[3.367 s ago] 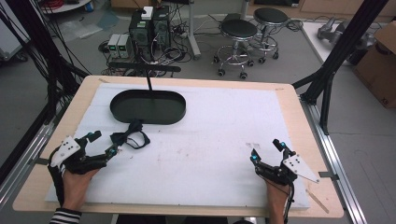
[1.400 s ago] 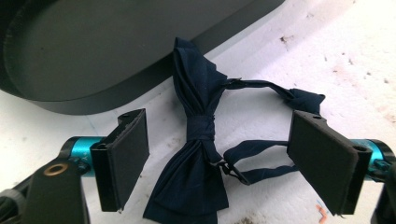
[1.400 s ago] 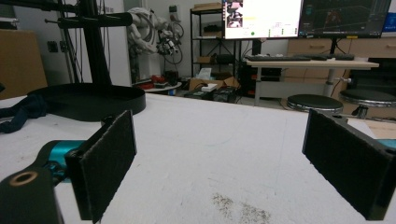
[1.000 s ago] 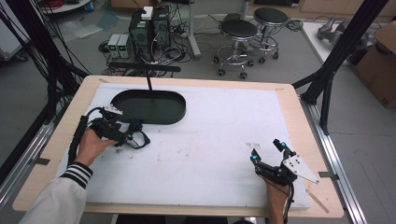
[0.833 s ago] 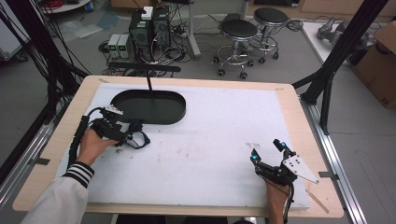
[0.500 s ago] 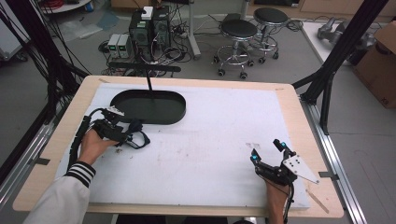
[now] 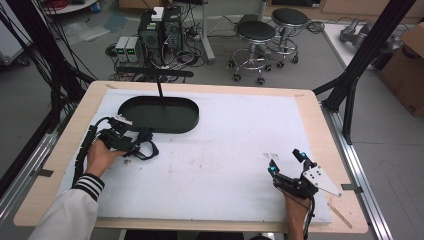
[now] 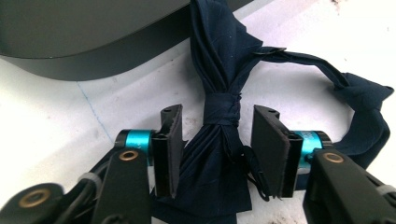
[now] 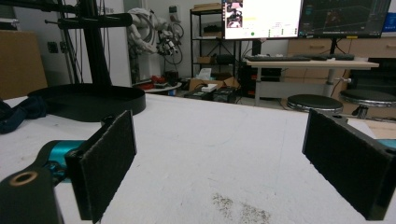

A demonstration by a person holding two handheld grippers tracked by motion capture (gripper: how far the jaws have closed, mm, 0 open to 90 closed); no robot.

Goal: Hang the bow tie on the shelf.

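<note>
A navy bow tie (image 8: 223,109) with a thin strap (image 7: 150,150) lies on the white mat, one wing touching the wall of the black oval tray (image 7: 190,120). My left gripper (image 7: 136,142) is low over it. In the left gripper view the left gripper (image 8: 218,114) is open, one pad on each side of the knot with a gap to the cloth. My right gripper (image 7: 285,161) rests near the mat's front right corner. It is wide open with nothing between its pads (image 9: 109,158). The bow tie (image 9: 18,114) and tray (image 9: 93,105) show far off in the right gripper view.
A black stand with a crossbar (image 7: 160,75) rises behind the tray. The white mat (image 7: 240,130) covers most of the wooden table (image 7: 330,150). Black frame posts (image 7: 360,60) stand at the table's right side; stools and computer boxes sit on the floor beyond.
Since the earliest frame my left hand has moved forward and right, up to the tray's near edge. Over the last second it has barely shifted. The right gripper has stayed put.
</note>
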